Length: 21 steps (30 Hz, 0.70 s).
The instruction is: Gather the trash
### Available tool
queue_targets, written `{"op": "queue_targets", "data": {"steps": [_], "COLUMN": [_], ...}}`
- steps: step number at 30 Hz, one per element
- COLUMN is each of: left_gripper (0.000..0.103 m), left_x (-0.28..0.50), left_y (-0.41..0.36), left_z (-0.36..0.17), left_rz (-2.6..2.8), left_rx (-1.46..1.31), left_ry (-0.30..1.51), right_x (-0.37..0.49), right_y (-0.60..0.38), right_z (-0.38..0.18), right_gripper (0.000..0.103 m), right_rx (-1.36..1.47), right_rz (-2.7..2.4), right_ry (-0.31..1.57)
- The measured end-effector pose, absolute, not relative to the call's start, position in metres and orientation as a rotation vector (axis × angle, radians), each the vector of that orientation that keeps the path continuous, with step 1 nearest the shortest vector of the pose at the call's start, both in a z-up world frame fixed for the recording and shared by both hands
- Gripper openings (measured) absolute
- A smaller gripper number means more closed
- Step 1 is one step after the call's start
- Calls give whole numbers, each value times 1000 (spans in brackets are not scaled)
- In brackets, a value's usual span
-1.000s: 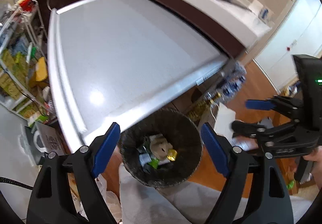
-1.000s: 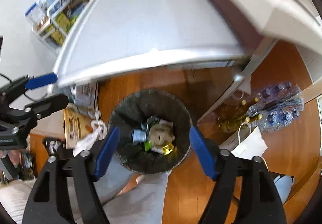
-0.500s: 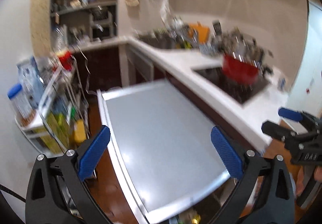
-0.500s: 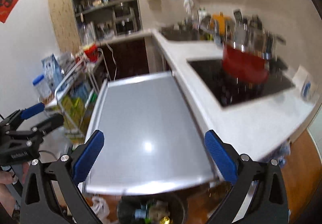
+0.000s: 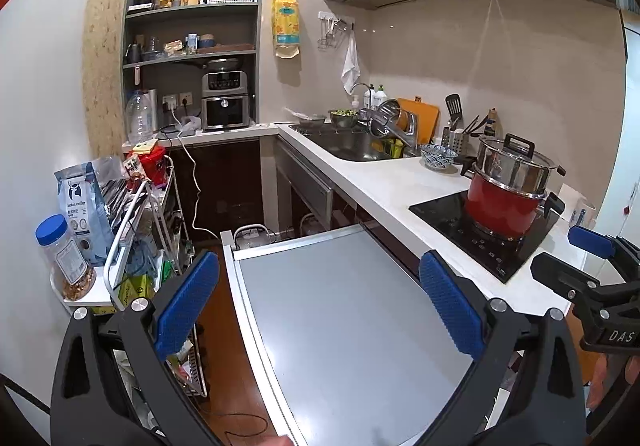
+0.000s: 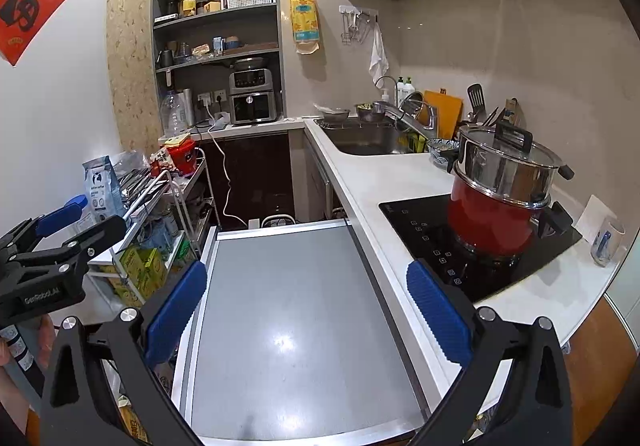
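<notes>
Both tongs are spread wide and grip nothing. The left tongs (image 5: 318,304) hang over the grey tabletop (image 5: 340,310), with the right tongs (image 5: 588,266) off to their right. Ahead of the right tongs (image 6: 306,304) and to their right, a red pot (image 6: 490,219) sits on the black hob (image 6: 436,242). No trash shows in either view.

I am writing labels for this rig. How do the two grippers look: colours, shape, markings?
Both are black plastic frames with silver bolts and ribbed blue pads on two fingers. The left gripper carries white lettering "GenRobot.AI" in the right view. The right gripper shows "DAS" in the left view; the rest is cut off.
</notes>
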<state>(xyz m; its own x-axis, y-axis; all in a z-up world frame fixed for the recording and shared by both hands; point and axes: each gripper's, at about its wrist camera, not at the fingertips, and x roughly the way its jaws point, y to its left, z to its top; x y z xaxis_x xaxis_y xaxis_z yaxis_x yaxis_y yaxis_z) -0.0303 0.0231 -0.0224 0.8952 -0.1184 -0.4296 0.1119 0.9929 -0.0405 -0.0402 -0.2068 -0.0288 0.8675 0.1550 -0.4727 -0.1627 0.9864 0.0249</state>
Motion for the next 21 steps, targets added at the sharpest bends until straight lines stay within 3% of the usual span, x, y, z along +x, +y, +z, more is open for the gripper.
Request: {"op": "queue_targets", "data": {"steps": [21], "left_gripper": [101], "left_x": [-14], "left_y": [31], "left_z": [-15], "left_rz": [-136], "left_rx": [-13], "left_ry": [413], "right_x": [-20], "right_y": [-195], "right_z": [-29], "right_gripper": [99], "right_rx": [17], "right_rz": [123], "right_ry": [504]}}
